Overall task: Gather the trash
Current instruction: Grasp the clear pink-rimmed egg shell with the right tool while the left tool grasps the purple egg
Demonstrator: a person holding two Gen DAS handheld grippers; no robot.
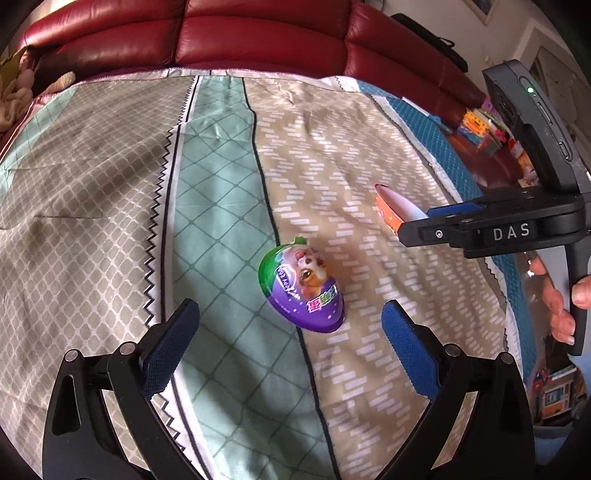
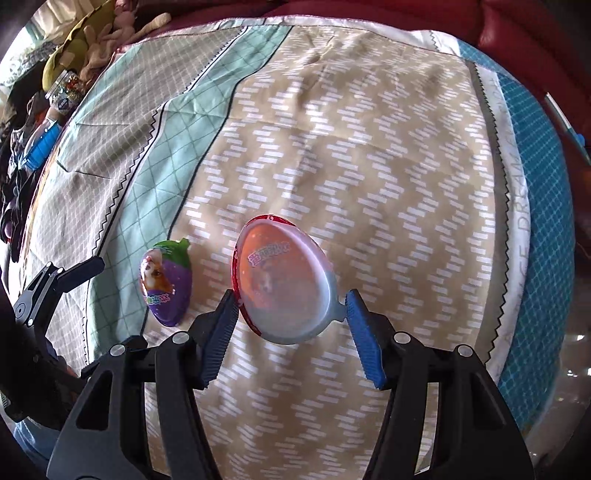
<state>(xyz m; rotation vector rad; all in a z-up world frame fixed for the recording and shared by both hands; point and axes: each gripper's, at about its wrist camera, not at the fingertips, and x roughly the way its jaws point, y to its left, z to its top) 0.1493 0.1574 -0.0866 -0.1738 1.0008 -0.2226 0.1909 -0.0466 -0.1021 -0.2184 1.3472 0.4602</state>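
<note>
A purple and green egg-shaped snack shell (image 1: 303,288) with a cartoon animal lies on the patterned cloth (image 1: 110,184). My left gripper (image 1: 290,308) stands open over it, and the shell's near end sits between the fingertips without touching them. An orange-red egg-shaped shell with a clear lid (image 2: 284,284) is held by its sides in my right gripper (image 2: 291,299), whose blue pads (image 2: 221,332) press on it. In the left wrist view that orange shell (image 1: 395,206) pokes out of the right gripper (image 1: 417,229) on the right. The right wrist view has the purple shell (image 2: 166,284) to the left.
A red leather sofa (image 1: 258,33) runs behind the cloth-covered surface. Soft toys and clutter (image 2: 74,55) lie at the far left edge. A hand (image 1: 561,306) grips the right tool's handle. Colourful items (image 1: 480,125) sit past the blue border on the right.
</note>
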